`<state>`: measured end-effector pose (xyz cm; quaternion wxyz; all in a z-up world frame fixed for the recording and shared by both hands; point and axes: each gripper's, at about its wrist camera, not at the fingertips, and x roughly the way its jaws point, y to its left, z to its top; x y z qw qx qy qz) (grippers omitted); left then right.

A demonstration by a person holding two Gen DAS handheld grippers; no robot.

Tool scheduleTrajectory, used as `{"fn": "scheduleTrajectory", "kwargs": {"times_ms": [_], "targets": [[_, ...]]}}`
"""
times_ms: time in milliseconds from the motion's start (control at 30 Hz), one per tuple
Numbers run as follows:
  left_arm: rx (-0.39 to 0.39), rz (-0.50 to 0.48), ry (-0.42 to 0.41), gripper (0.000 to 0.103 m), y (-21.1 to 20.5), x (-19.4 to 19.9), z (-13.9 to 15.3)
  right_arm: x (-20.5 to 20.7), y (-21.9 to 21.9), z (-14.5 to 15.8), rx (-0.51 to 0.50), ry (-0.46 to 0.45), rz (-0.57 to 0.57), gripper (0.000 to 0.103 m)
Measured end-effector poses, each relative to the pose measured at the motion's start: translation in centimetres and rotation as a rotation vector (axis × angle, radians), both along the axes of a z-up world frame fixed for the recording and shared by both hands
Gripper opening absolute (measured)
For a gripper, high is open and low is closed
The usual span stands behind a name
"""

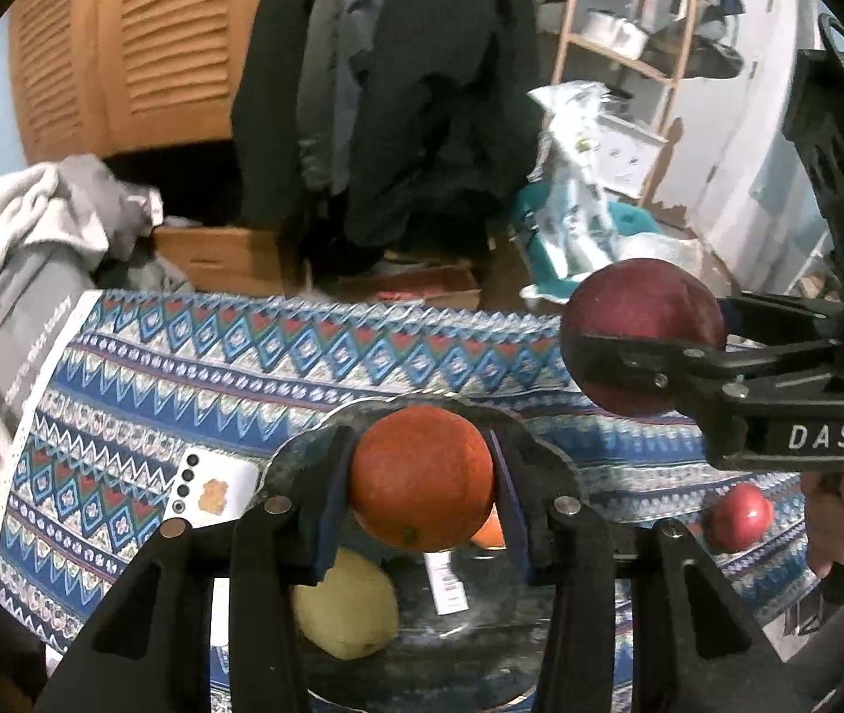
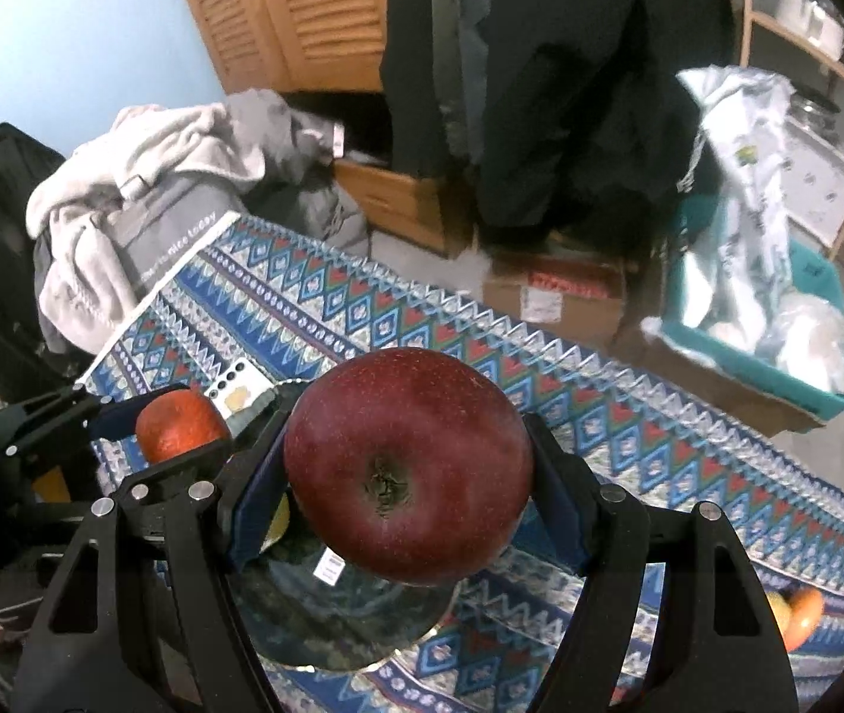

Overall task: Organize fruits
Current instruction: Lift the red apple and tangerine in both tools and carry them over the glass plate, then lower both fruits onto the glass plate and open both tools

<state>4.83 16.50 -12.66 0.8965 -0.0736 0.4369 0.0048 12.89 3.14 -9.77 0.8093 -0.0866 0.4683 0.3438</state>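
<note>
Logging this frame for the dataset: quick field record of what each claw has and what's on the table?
left claw: shut on orange, above the plate
right claw: shut on red apple, above the plate
plate: dark, on patterned tablecloth; holds a yellow fruit
loose fruit: second red apple on the cloth, off the plate
other: white phone beside the plate
</note>
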Motion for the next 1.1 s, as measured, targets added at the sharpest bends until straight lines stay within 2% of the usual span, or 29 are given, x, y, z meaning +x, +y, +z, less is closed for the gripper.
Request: {"fn": "scheduleTrajectory", "kwargs": {"times_ms": [233,600,933,1100], "targets": [[0.014,0.045,0.060,0.045,2.2,1.0,-3.1,1.0,2.2,-3.4,-0.028,0.063,0.016,0.075],[0.009,0.080,0.115,0.045,3.6,1.8,-6.0,1.4,4.8,-7.4,-0.078,0.123,0.042,0.075],[-0.002,0.094,0.188,0.045,4.3,2.3,-8.8,1.6,5.6,-10.1,-0.108,0.187,0.053,0.075],[-0.012,0.085,0.218,0.045,4.2,2.3,-9.8,1.7,5.8,-10.3,-0.105,0.199,0.055,0.075]]}}
